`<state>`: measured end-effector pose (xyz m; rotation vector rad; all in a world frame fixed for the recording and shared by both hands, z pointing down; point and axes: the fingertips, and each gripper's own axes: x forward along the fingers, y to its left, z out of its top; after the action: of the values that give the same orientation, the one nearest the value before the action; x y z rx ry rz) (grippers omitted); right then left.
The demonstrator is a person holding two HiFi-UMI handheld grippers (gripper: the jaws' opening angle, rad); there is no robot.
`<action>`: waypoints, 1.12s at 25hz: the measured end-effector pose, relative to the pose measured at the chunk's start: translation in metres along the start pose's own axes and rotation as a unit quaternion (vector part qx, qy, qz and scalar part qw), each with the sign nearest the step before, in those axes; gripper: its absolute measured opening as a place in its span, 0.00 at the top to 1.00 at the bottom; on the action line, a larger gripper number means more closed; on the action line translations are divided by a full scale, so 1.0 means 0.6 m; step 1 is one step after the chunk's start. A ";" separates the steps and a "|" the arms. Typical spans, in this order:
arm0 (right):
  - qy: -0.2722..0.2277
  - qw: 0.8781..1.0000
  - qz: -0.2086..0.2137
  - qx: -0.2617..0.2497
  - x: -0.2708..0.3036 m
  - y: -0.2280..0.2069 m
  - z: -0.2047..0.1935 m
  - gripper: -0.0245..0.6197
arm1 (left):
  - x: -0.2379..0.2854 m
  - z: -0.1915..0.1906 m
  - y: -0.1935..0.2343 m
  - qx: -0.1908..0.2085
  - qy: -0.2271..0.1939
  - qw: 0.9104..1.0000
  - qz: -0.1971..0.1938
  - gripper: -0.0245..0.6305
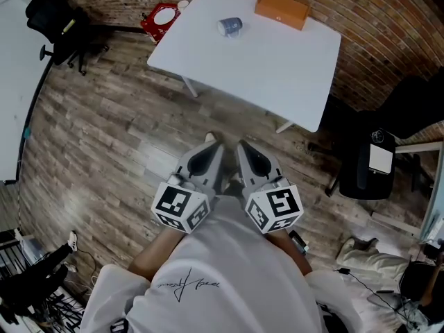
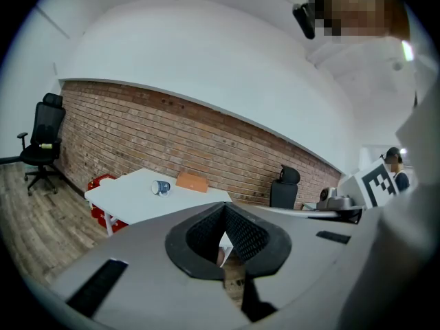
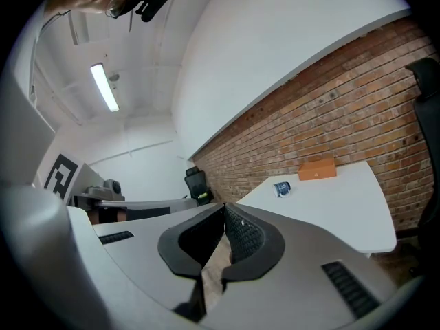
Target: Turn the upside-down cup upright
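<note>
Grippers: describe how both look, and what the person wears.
Left gripper and right gripper match: smooth grey tapering shells, black textured lining on the jaws, each carrying a white cube with black square markers. No cables show. The person wears a white T-shirt with dark script print.

Floor approach: bare wood floor point(image 1: 111, 137) runs open up to the near edge of the white table point(image 1: 291, 82).
Table top: the near half is bare, with wide room to come in.
Far edge: the cup point(image 1: 229, 26) and the orange box point(image 1: 282, 10) are near each other but apart.
Behind: the brick wall point(image 1: 374, 19) closes off the far side.
Left corner: a red object point(image 1: 161, 19) sits on the floor there.
Right flank: a black chair point(image 1: 364, 168) crowds the floor.
</note>
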<state>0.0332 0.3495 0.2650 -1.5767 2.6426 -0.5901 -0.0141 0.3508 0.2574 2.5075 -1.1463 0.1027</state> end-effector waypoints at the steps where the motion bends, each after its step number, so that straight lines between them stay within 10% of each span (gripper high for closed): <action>1: 0.001 1.000 0.000 -0.002 0.005 -0.002 0.002 0.93 | 0.006 0.002 0.002 -0.001 -0.001 1.000 -0.002 0.95; 28: 0.038 0.999 -0.006 -0.010 0.243 -0.082 0.061 0.93 | 0.180 0.096 0.184 -0.028 0.012 0.999 -0.013 0.95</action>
<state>0.0104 0.1934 0.2733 -1.6080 2.7032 -0.6386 -0.0294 0.1866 0.2623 2.4644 -1.0914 0.0908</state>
